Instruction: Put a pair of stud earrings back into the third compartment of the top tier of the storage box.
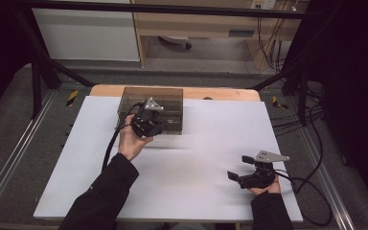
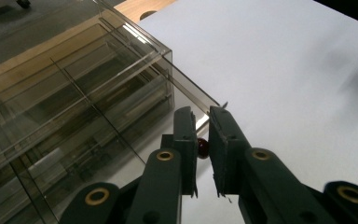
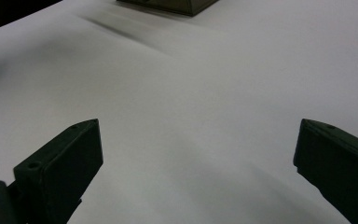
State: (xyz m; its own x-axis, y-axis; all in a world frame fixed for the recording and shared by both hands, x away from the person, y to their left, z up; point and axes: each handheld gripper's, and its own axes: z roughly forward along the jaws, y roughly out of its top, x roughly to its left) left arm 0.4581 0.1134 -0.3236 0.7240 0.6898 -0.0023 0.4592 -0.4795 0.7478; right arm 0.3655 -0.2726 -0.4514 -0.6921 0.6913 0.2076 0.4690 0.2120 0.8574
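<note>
White table (image 1: 196,158) | smoky divided box (image 1: 165,103) just beside left gripper (image 2: 202,140) – pinching dark red bead (image 2: 202,147) | right gripper (image 3: 196,154) agape

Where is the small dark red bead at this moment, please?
In the left gripper view, the small dark red bead sits pinched between the jaws of the left gripper, just beside the near corner of the clear compartment box above the white sheet.

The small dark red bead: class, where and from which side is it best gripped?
Grip the small dark red bead across its round middle, coming from above, as the left tool does beside the clear divided box; its smooth curve slips from an off-centre pinch.
</note>
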